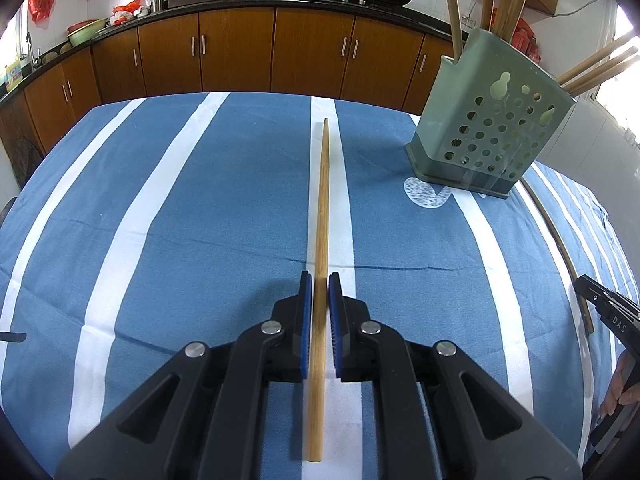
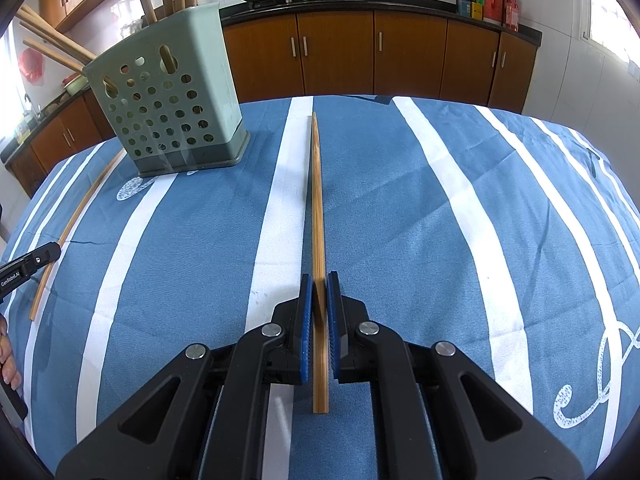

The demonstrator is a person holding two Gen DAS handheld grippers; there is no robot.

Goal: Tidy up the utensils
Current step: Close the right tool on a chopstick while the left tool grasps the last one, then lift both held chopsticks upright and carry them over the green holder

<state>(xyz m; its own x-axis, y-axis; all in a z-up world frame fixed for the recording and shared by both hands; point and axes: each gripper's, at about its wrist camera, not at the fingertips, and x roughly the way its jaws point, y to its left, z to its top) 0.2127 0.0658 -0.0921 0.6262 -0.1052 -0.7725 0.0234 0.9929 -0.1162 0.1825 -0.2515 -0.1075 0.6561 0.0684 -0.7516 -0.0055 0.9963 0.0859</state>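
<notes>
The left gripper (image 1: 320,280) pinches a round pale wooden chopstick (image 1: 322,208); the right gripper (image 2: 319,278) pinches a flat striped bamboo chopstick (image 2: 317,200). Both sticks point away over the blue-and-white striped tablecloth (image 1: 200,220), the perforated green plastic utensil holder (image 1: 488,120) standing farther off between them.

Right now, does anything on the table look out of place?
Yes: one loose chopstick lies flat on the striped tablecloth beside the green holder, while other utensils already stand inside it. Each gripper is around another chopstick.
</notes>
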